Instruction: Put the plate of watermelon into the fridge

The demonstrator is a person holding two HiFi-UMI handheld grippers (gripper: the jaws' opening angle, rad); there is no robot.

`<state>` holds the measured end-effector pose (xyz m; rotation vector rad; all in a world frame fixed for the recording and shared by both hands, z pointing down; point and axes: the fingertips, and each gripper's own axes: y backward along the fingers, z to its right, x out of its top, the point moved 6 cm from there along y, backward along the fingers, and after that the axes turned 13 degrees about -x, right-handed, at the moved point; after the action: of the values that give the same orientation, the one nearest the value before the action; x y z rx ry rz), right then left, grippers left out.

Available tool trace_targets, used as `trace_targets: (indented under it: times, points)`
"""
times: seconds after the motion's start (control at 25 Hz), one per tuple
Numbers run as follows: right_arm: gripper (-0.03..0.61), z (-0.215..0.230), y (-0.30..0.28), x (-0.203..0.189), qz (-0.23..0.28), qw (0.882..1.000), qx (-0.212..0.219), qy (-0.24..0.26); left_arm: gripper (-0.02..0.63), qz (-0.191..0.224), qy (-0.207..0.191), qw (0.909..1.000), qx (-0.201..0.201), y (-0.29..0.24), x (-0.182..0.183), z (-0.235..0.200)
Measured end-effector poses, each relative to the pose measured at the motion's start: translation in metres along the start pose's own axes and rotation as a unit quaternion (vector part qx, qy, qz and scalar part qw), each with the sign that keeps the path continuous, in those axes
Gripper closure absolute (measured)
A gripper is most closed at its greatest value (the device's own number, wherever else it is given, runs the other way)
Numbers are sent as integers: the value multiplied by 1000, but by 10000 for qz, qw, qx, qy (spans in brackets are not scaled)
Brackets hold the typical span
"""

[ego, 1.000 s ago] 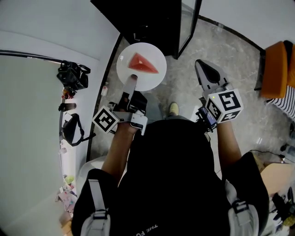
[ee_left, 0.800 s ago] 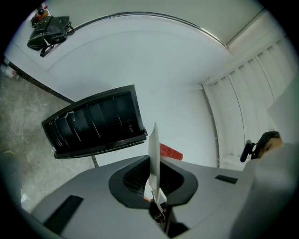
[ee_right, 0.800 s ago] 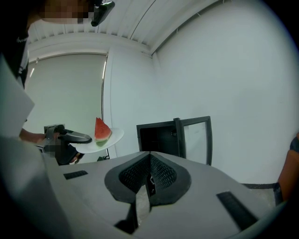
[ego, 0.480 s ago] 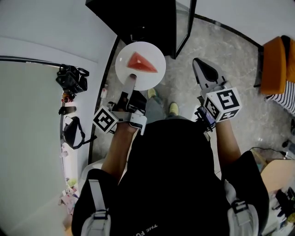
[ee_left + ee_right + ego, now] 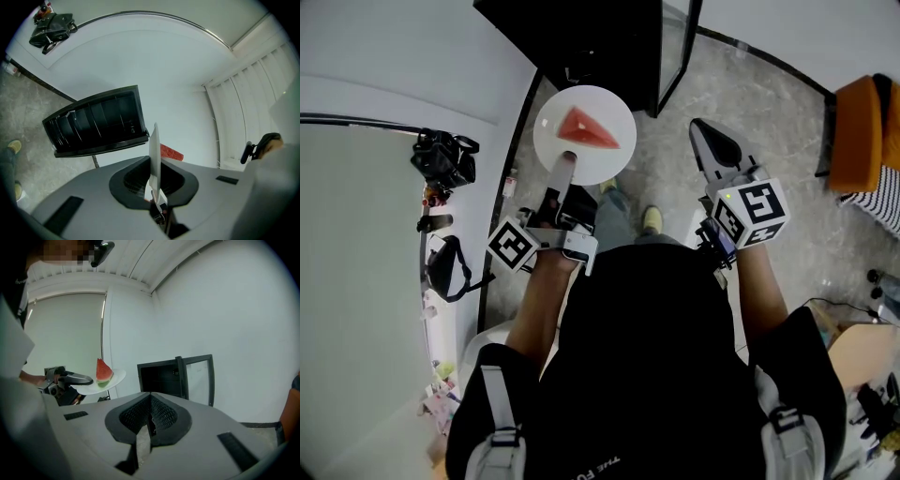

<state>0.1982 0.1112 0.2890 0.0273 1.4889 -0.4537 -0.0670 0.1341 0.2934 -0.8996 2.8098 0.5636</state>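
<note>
While left gripper (image 5: 565, 167) clamps the near rim of the round white plate (image 5: 605, 155) bearing a red watermelon wedge (image 5: 589, 129), level before the black fridge (image 5: 581, 37), right gripper (image 5: 703, 134) hangs closed, empty: plate lifted, glass door (image 5: 679, 56) open, placing inside remains.

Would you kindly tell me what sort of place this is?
Probably an indoor room, perhaps an office or studio corner: a small black fridge with its glass door open stands on a speckled stone floor beside white walls.
</note>
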Motion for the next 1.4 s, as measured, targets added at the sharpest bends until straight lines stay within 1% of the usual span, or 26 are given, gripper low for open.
trace_targets:
  times: [0.16,0.32,0.6,0.8,1.04,1.32,1.4]
  points:
    - [566,-4,-8,0,-4,10000,18,6,586,28,36,10000,38,-1,6,-6]
    - [566,-8,-45,13,-193,9998,16,36,586,54,147,9998,115,-18,38,-20]
    - [566,-19,-106,14,-485,9988,45,69,586,178,357,9988,298,-31,83,-55]
    - [566,-17,-110,12,-527,9986,23,50,586,161,373,9985,357,-32,85,-62]
    - [566,-18,-107,3,-563,9984,-6,59,586,90,299,9991,290,-30,84,-65]
    - [567,-20,-105,8,-510,9987,9,64,586,85,266,9993,263,-31,85,-62]
    - [568,-22,-113,11,-504,9987,30,74,586,84,238,9994,253,-35,93,-66]
